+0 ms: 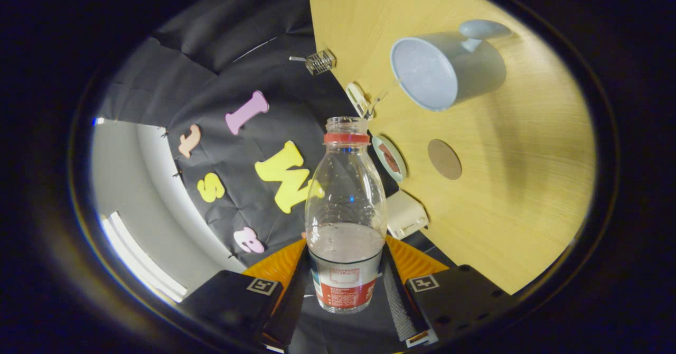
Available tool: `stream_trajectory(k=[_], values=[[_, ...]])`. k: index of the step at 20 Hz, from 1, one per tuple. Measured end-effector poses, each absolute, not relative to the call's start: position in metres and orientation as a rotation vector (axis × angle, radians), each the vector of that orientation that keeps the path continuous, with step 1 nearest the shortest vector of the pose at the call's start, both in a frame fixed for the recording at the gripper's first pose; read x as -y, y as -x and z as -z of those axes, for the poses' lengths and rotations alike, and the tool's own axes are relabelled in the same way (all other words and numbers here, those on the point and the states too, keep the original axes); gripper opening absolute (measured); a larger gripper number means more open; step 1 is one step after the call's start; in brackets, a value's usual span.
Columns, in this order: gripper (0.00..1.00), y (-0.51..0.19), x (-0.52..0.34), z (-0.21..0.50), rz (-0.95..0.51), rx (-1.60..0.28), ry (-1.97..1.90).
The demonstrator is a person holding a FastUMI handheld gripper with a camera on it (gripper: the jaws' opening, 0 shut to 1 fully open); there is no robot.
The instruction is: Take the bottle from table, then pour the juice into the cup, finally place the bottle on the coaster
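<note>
Wooden table (528, 195) lies tilted beyond my fingers, black booth cloth beside it.

My gripper (346, 290) is clamped on the bottle (346, 211), both fingers pressed against its labelled lower body; uncapped, red neck ring, liquid pooled low. Beyond the mouth, on the table: pale cup (449, 68), empty; round brown coaster (444, 159), bare; small dish (390, 158) at table edge.

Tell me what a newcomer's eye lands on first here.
First, the clear uncapped plastic bottle with a red neck ring, clamped between the tool's two fingers and partly filled with pale liquid. Beyond it, on the light wooden table, stand a pale blue mug and, nearer the bottle, a round brown coaster.
</note>
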State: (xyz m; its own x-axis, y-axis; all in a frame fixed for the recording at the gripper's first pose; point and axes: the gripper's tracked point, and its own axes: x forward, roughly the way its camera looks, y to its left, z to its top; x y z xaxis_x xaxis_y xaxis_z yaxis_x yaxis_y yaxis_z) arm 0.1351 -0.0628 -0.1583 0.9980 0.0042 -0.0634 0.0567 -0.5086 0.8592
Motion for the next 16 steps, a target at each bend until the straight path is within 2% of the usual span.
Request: stream_trajectory(k=[16], values=[[0.74, -0.138, 0.066, 0.148, 0.060, -0.028, -2.163]])
